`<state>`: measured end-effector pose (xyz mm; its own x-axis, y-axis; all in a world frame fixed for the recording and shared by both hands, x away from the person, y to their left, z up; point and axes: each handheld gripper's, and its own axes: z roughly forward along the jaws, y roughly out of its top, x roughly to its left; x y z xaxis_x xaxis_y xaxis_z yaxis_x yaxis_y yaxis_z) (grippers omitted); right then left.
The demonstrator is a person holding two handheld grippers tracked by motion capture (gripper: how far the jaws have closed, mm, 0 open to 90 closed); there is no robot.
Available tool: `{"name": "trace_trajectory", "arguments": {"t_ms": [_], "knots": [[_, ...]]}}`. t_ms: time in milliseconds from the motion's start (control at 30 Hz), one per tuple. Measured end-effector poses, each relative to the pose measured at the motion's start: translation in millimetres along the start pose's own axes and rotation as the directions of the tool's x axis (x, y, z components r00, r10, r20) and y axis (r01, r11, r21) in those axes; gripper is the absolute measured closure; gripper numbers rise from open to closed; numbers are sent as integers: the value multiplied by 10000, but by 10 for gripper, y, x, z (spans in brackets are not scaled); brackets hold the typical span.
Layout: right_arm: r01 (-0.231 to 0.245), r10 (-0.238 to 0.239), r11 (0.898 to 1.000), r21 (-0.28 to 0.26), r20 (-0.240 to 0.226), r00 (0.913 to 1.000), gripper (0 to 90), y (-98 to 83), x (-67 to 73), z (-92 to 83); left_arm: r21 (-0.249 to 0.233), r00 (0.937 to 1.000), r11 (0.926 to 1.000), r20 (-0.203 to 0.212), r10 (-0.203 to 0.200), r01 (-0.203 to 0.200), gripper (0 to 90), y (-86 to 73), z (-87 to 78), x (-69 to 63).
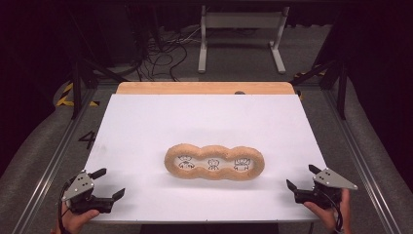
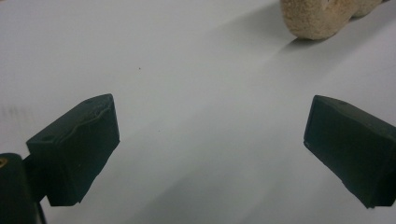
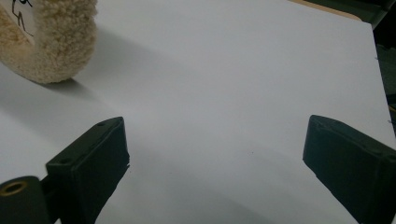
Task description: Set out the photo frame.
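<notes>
Fleecy tan frame [image 1: 215, 162], three joined rings with a small line drawing showing through each opening, lies flat near the middle of the white sheet [image 1: 146, 126] covering the wooden table [image 1: 204, 88]. Left gripper [image 1: 108, 184] sits at the sheet's near left corner, jaws spread wide with nothing between them. Right gripper [image 1: 302, 177] rests at the near right corner, likewise gaping and empty. Both stand well apart from the frame, one on either side of it.
</notes>
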<state>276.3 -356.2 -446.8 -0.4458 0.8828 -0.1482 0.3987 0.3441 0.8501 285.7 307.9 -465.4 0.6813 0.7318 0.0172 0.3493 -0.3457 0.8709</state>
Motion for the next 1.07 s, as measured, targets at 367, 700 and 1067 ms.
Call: {"name": "trace_trajectory", "arguments": {"t_ms": [367,700,1067], "knots": [[79,-79,9999,-65,16,10000,68,12,12,1,166,9999,9998,-93,64,-63,38,0,18,-11],[179,-179,9998,-111,18,9998,69,19,26,-3,195,9999,9998,-104,106,-104,37,4,33,-1],[178,-177,9998,-93,23,9998,68,18,29,2,222,9998,9997,-161,94,-90,37,12,37,-9]]}}
